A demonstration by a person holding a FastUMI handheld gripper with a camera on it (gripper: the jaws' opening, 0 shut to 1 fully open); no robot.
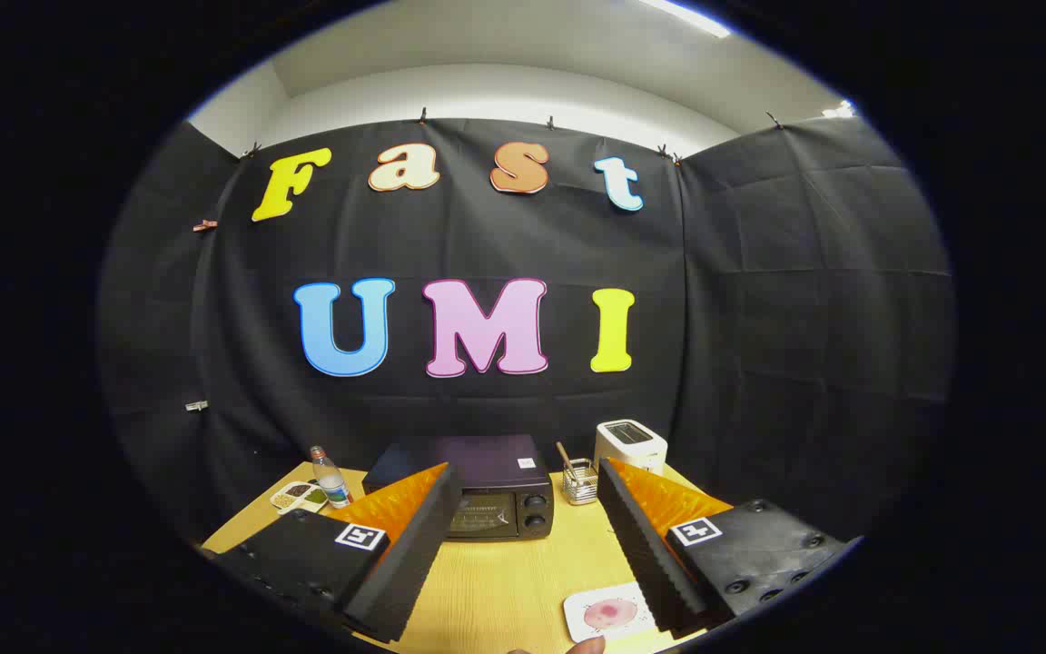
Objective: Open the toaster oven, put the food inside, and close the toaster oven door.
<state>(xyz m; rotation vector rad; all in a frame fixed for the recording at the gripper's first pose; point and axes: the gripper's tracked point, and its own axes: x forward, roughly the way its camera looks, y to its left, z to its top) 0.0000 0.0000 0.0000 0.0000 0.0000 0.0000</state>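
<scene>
Oven [496, 495] door shut, nothing started | food [612, 614] on plate [582, 607] near my fingers | my gripper [523, 545] spread, empty | all steps left

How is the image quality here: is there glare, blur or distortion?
Gripper view: strong fisheye bending, seen in the curved table edge; sharp overall, no motion blur; bright ceiling light glares overhead; soft reflection on the closed oven door; gripper jaws open, holding nothing.

Wooden table [505, 581] with toaster oven [487, 495], toaster [630, 445], plate [609, 610].
</scene>
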